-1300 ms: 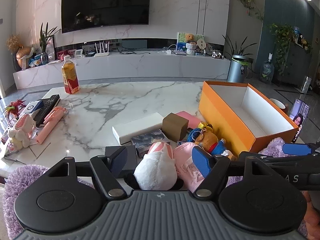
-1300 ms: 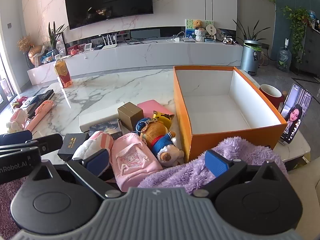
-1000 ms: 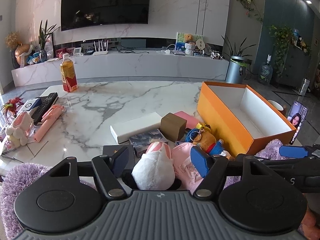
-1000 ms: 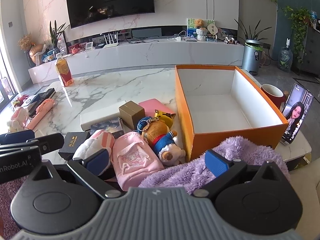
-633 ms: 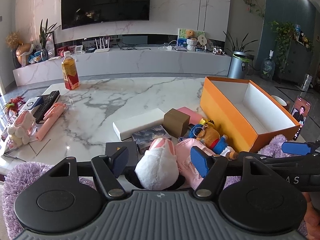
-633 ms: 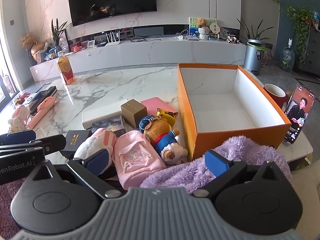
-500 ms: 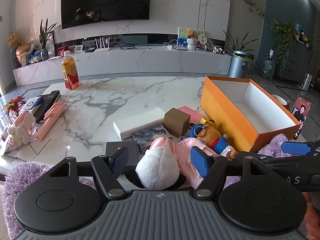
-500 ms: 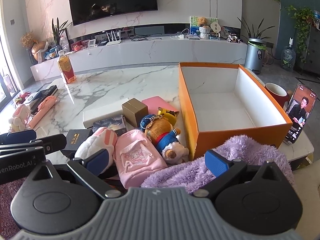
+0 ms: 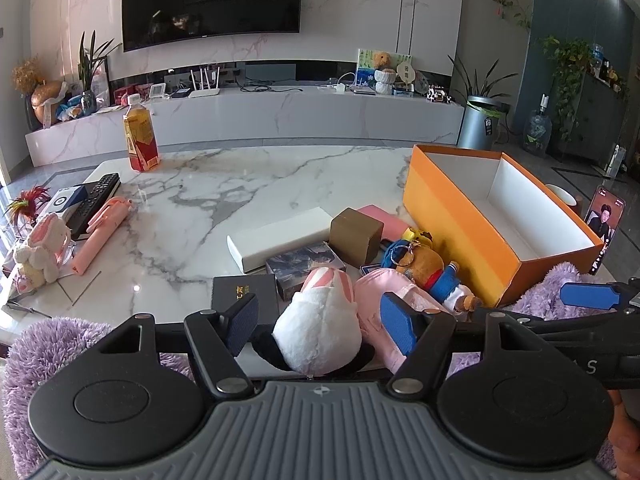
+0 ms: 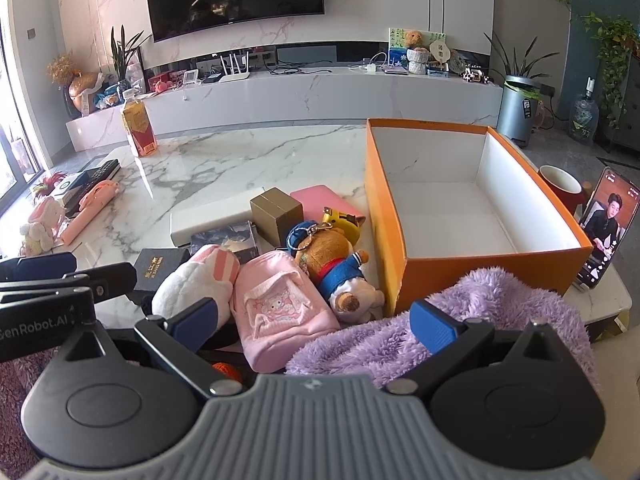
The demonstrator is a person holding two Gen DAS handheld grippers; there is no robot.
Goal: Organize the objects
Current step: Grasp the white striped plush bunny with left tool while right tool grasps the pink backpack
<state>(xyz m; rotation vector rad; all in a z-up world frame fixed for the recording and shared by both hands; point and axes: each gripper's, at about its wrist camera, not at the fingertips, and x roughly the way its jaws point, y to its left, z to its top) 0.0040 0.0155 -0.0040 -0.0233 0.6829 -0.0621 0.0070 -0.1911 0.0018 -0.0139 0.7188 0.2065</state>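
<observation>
Plush bunny is sitting between the wide-spread fingers of the left gripper, untouched; closing squarely on its body should be working best. Right gripper is hanging spread too, with the orange box waiting at its one o'clock.

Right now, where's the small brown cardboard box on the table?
In the right wrist view the brown box sits mid-table, left of the orange box, between the white box and the pink pad.

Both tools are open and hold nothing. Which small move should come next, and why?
Probably lower the left tool around the white plush rabbit and close. The rabbit sits between its open fingers, and the orange box beside the pile looks empty.
</observation>
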